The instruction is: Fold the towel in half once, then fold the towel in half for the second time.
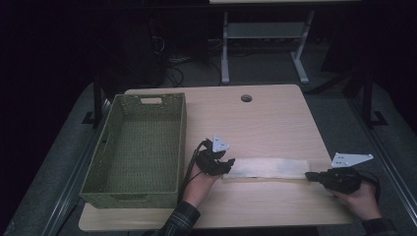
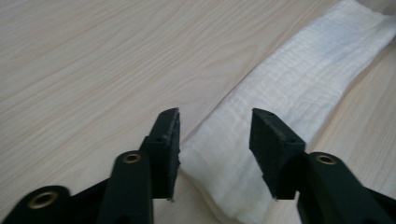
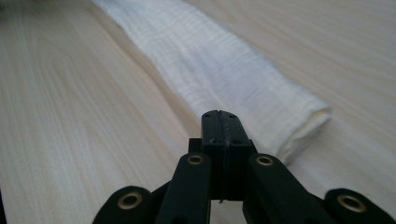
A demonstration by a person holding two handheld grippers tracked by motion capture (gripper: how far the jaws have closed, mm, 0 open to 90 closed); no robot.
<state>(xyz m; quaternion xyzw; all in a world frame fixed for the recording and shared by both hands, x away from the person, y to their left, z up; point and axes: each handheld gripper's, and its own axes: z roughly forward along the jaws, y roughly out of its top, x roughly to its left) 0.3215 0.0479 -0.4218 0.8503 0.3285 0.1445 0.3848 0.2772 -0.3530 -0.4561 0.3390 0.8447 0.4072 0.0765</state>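
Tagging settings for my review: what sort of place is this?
Probably a lab or workshop recording station: a bare wooden table with a cable hole, a metal-framed bench behind, loose cables on grey floor.

A white cloth [image 1: 268, 167] with a fine ribbed weave is seen at centre frame on the pale wood-grain bench [image 1: 265, 118]. At left, a green basket [image 1: 137, 147] with a woven pattern is shown. Both tools [image 1: 223, 164] [image 1: 314, 176] are black.

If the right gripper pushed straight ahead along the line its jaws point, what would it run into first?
Probably the folded white cloth: the right gripper, jaws shut with nothing between them, points at the cloth's near end, which lies just ahead and slightly to one side. It might graze that corner rather than hit squarely.
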